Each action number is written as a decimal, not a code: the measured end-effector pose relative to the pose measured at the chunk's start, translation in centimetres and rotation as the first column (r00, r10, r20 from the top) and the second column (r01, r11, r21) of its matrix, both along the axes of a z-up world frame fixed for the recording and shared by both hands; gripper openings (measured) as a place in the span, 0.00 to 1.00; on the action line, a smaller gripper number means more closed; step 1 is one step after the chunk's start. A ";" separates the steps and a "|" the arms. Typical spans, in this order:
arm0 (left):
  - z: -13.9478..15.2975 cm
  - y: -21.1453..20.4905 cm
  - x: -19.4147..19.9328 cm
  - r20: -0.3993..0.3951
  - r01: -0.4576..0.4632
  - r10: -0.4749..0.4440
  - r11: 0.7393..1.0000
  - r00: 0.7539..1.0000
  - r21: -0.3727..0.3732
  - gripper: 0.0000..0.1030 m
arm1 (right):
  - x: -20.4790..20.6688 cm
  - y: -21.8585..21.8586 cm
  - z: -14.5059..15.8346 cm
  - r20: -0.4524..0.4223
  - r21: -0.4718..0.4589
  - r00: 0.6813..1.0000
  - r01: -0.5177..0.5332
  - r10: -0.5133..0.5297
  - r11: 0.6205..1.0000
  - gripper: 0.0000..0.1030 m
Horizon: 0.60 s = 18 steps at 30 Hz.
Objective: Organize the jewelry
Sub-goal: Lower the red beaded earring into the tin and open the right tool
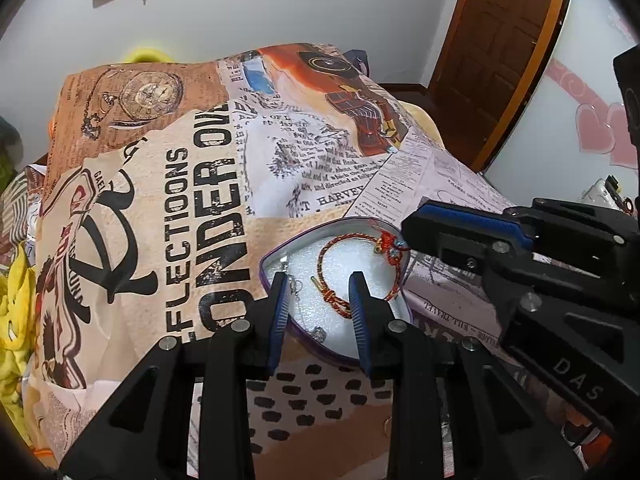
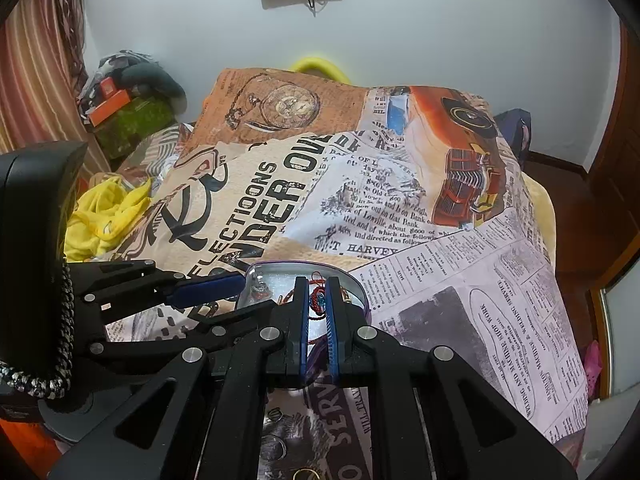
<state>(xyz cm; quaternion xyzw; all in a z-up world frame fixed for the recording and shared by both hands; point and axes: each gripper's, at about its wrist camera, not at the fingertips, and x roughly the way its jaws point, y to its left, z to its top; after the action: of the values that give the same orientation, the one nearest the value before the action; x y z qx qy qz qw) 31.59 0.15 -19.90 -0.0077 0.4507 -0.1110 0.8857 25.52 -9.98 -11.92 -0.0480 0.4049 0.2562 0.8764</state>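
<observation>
A heart-shaped tin (image 1: 267, 258) lined with white foam lies on the printed cloth. In it rests a red and gold cord bracelet (image 1: 326, 254) beside small silver pieces (image 1: 297, 286). My left gripper (image 1: 320, 286) hangs over the tin's near half, jaws apart, with the bracelet's knot and bare foam between them and nothing pressed. From the right, my right gripper (image 1: 407, 231) reaches the tin's far edge. In the right wrist view its jaws (image 2: 317, 300) are shut on the bracelet's red knotted end (image 2: 318, 305), above the tin (image 2: 358, 285). The left gripper (image 2: 244, 296) shows there at the tin's left rim.
A newspaper-print cloth (image 1: 312, 168) covers the raised surface. Loose rings (image 2: 276, 446) lie on it near the front edge. Yellow fabric (image 2: 104, 216) and a green box (image 2: 132, 124) sit at the left. A brown door (image 1: 500, 60) stands at the right.
</observation>
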 end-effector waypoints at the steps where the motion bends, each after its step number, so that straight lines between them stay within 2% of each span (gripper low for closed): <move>1: 0.1 0.2 -0.1 0.004 -0.008 0.008 1.000 1.000 0.006 0.28 | 0.0 0.0 0.1 0.002 0.000 1.000 0.001 -0.001 1.000 0.07; 10: 1.7 3.0 -1.4 0.051 -0.083 0.082 0.997 0.995 0.006 0.29 | 0.1 0.4 0.1 0.008 -0.013 1.000 -0.004 0.004 1.000 0.07; 18: 2.1 4.7 -2.4 0.061 -0.114 0.113 0.993 0.992 0.015 0.29 | 0.2 1.2 -0.9 -0.029 -0.012 0.999 -0.023 0.023 1.000 0.07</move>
<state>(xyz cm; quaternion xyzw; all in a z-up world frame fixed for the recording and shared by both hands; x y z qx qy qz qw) 29.15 4.83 -17.76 -0.0217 0.4238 -0.0565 0.9037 25.75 -8.80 -12.81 -0.0541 0.4186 0.2645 0.8671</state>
